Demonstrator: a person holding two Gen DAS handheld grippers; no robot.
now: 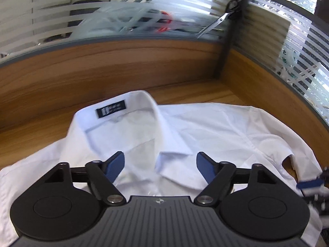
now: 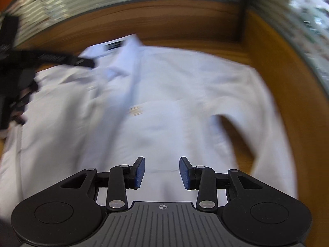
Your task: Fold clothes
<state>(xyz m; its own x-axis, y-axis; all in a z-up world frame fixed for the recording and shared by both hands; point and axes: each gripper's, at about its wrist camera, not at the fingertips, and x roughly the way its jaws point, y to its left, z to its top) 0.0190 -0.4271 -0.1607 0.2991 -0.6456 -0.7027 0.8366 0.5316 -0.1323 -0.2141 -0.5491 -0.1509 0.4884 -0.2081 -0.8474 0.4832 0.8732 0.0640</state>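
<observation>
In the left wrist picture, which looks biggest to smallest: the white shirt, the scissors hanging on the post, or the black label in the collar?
1. White collared shirt, by far.
2. Black-handled metal scissors.
3. Black rectangular collar label.
The last two look close in size; the scissors hang farther away, so their real order is unsure.

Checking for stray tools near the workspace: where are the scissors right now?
The scissors show only in the left wrist view, upper right, hanging on the dark post at the corner of the striped glass partition, behind the white shirt.

One white shirt (image 1: 205,131), one pair of scissors (image 1: 218,21), two grippers: left gripper (image 1: 160,164), right gripper (image 2: 162,171)
</observation>
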